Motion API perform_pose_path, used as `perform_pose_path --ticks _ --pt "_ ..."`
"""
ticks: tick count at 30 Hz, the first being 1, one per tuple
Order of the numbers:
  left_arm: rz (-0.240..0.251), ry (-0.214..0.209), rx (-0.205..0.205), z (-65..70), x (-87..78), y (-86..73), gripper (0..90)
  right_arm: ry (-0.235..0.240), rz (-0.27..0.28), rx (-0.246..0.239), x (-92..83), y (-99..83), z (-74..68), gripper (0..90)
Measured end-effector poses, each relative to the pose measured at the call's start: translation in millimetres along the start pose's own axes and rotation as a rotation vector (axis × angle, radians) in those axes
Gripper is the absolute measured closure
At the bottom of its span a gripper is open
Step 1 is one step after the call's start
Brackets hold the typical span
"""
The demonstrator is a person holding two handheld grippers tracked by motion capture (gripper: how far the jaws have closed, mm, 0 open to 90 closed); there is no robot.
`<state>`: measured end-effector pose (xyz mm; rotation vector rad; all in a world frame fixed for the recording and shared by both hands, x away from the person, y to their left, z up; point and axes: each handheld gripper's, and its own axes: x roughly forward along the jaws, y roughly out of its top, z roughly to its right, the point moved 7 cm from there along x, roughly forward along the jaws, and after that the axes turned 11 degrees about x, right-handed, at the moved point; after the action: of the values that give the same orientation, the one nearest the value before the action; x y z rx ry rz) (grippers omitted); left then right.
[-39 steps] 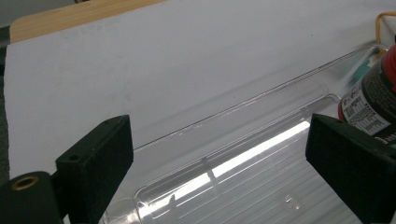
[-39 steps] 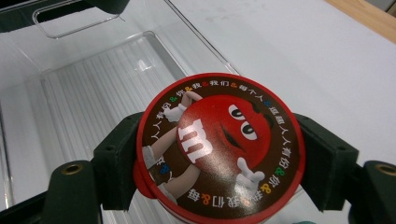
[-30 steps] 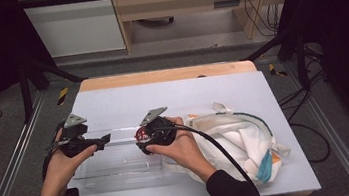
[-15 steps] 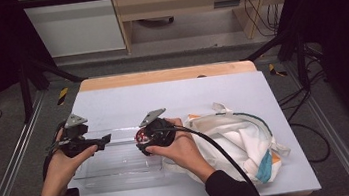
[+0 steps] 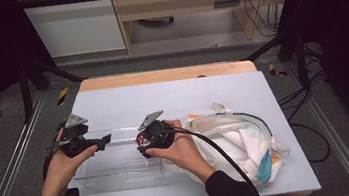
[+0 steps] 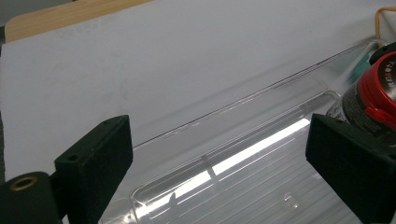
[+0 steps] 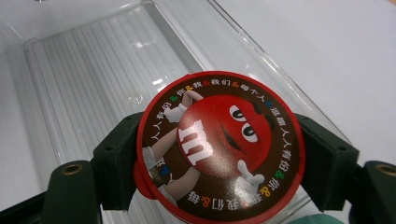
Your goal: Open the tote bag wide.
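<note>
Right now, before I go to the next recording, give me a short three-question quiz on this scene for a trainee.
1. What does the right gripper hold between its jaws?
2. True or false: the left gripper is clamped on the tray.
3. Which lies to the right of the tray in the high view? A) a cloth bag B) a metal bowl C) a book

Key
1. A round candy tub with a red lid; the tub is held over the clear tray.
2. False. Its jaws stand open above the tray with nothing between them.
3. A: the white cloth bag lies on the table.
</note>
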<state>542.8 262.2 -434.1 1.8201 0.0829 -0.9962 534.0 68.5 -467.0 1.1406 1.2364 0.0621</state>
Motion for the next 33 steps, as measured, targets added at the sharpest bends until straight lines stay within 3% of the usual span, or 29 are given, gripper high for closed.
perform_pose_path --ticks 6,33 --pt "-0.005 -0.001 0.005 0.4 0.8 -0.6 7.3 -0.02 -0.045 -0.022 1.5 -2.9 0.1 25.6" --pt "-0.006 -0.005 0.01 2.8 1.9 0.2 7.3 -0.036 -0.131 -0.09 7.7 -6.2 -3.3 25.4"
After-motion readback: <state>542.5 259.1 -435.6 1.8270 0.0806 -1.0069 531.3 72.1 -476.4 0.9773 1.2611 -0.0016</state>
